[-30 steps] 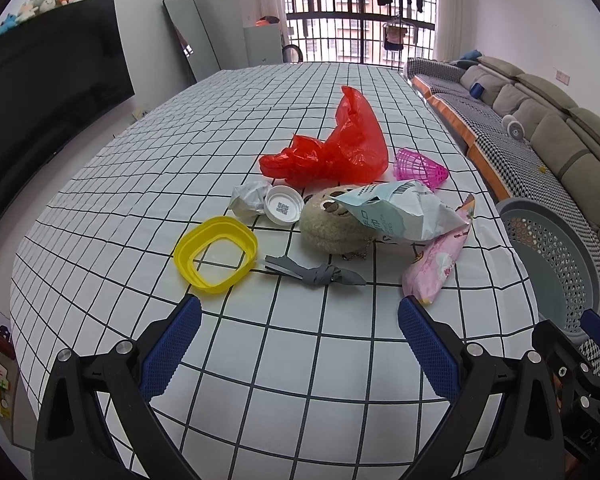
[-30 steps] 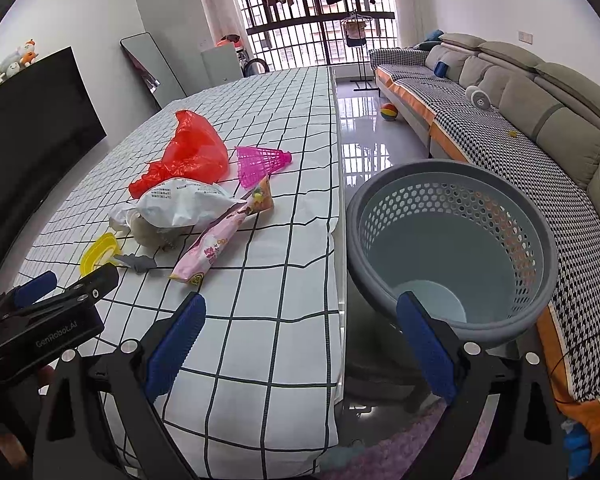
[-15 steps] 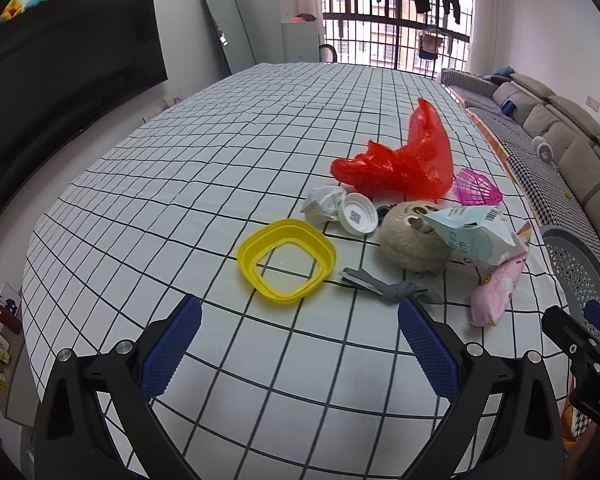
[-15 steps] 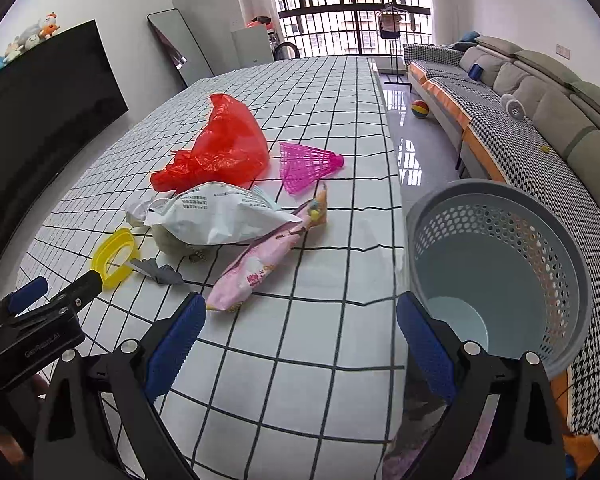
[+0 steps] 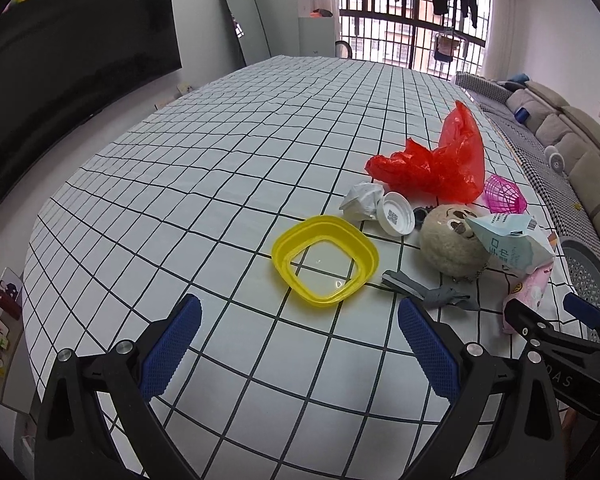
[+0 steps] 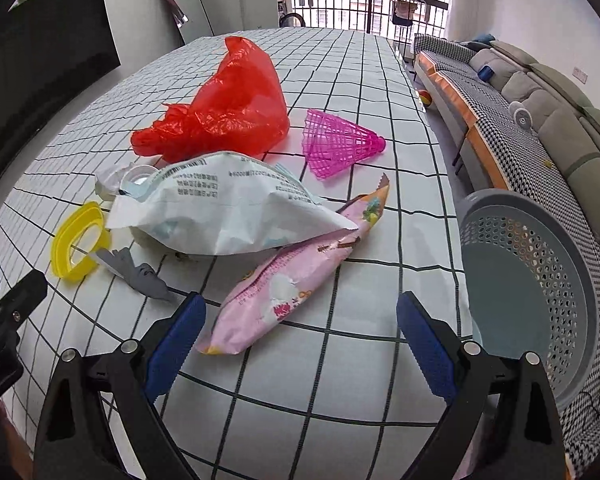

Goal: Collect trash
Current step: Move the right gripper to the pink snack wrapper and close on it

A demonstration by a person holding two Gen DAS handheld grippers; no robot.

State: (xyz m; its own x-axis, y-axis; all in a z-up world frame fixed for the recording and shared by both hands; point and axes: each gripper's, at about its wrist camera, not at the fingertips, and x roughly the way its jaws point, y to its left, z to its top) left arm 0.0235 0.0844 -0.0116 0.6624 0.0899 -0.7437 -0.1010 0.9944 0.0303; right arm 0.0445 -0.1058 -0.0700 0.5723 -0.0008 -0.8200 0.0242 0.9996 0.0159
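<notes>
Jaws of both grippers spread wide, nothing between them: left gripper (image 5: 298,334) above bare checked cloth short of the litter, right gripper (image 6: 300,332) above the near end of a pink snack wrapper (image 6: 296,276). Tabletop (image 5: 204,168): covered in white cloth with black grid lines. Nearest the left gripper, a yellow square plastic ring (image 5: 325,258), lying flat; just right of it, a grey knotted scrap (image 5: 428,290). Behind these, a crumpled white paper (image 5: 362,200) touching a white round lid (image 5: 398,213) with a printed code on it. Right of the lid, a beige round plush item (image 5: 448,240), partly covered by a white and pale-blue pouch (image 6: 228,208), creased, with printed text. The pink snack wrapper runs diagonally from near the right gripper out toward the tabletop's right edge, its middle part tucked under the pouch. Farther on, a red plastic bag (image 6: 228,108), crumpled, standing in a peak; to its right, apart from it, a pink plastic shuttlecock (image 6: 340,142) on its side. Beside the tabletop's right edge, lower down, a grey perforated basket (image 6: 540,280), open-topped, nothing visible inside. Beyond it, a sofa (image 6: 540,92) along the wall; opposite, a large dark screen (image 5: 68,68).
</notes>
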